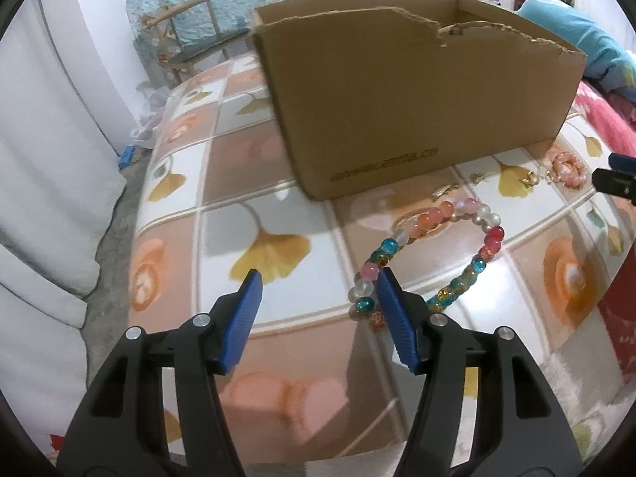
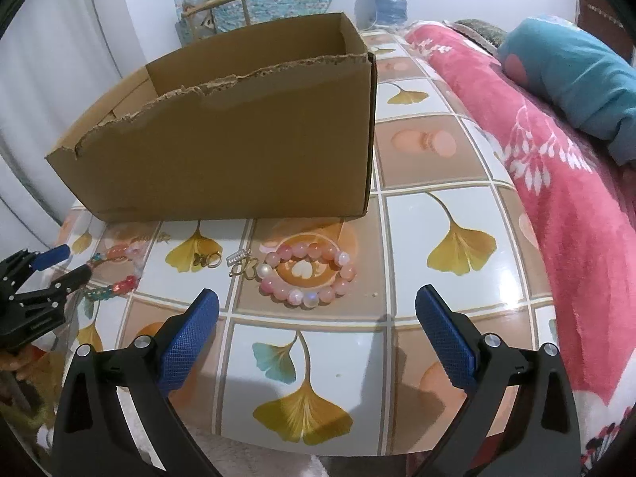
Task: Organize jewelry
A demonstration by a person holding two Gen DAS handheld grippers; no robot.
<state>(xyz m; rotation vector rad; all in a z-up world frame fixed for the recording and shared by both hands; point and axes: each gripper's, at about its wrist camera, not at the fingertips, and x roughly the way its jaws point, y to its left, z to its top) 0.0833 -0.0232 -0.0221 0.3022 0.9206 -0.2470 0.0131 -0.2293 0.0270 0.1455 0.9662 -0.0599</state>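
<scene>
- Brown cardboard box (image 2: 238,147) with a torn top edge stands open on the worktop (image 2: 457,206), which is covered in a glossy cloth printed with ginkgo leaves and peach squares.
- Left gripper (image 1: 318,290) hangs over the worktop with its blue pads apart and nothing pressed between them — bare cloth shows in the gap.
- Multicoloured bead bracelet (image 1: 437,254) — orange, pink, red, teal and clear beads — lies flat on the worktop in front of the box. Its near end sits just beside the outer face of the left gripper's right-hand pad; whether they touch cannot be told.
- Right gripper (image 2: 318,314) is released too, its jaws wide, with only the cloth between them.
- Pink bead bracelet (image 2: 306,274) lies in a closed ring on the worktop just beyond the right gripper's tips, between it and the box. In the left wrist view the same ring shows small at the far right, near the tip of the right gripper.
- Small gold-coloured pieces (image 2: 206,259) and a little silver charm (image 2: 237,257) lie just to the left of the pink bracelet, in front of the box; they are too small to make out in detail.
- Pink floral blanket (image 2: 536,159) runs along the right side of the worktop, with a teal cushion (image 2: 568,71) on it.
- Wooden chair (image 2: 218,12) stands behind the box against a white wall.
</scene>
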